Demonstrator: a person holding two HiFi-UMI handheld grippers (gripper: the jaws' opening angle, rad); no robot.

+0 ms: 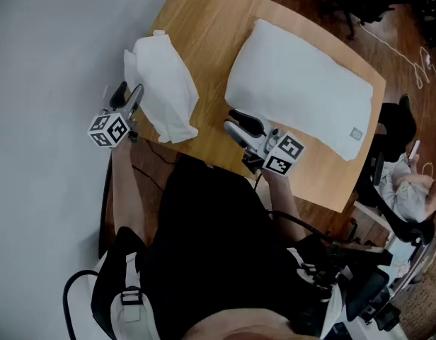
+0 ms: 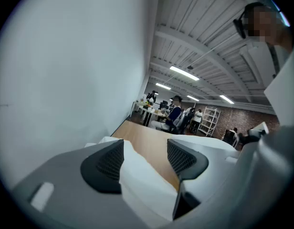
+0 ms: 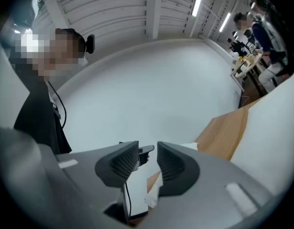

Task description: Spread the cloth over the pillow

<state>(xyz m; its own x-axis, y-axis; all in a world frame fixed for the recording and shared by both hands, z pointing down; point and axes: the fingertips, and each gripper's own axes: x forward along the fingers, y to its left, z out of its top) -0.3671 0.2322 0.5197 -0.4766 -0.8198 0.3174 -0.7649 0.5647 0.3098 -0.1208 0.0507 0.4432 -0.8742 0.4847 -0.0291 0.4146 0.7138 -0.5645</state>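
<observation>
Just beside the left tool (image 1: pixel 129 92), bunched cloth (image 1: pixel 165 87)

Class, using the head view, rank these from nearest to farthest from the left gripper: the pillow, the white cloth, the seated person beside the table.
Measured from the left gripper:
1. the white cloth, right beside it on the left part of the table.
2. the pillow, across on the right part.
3. the seated person, off beyond the right edge.
</observation>
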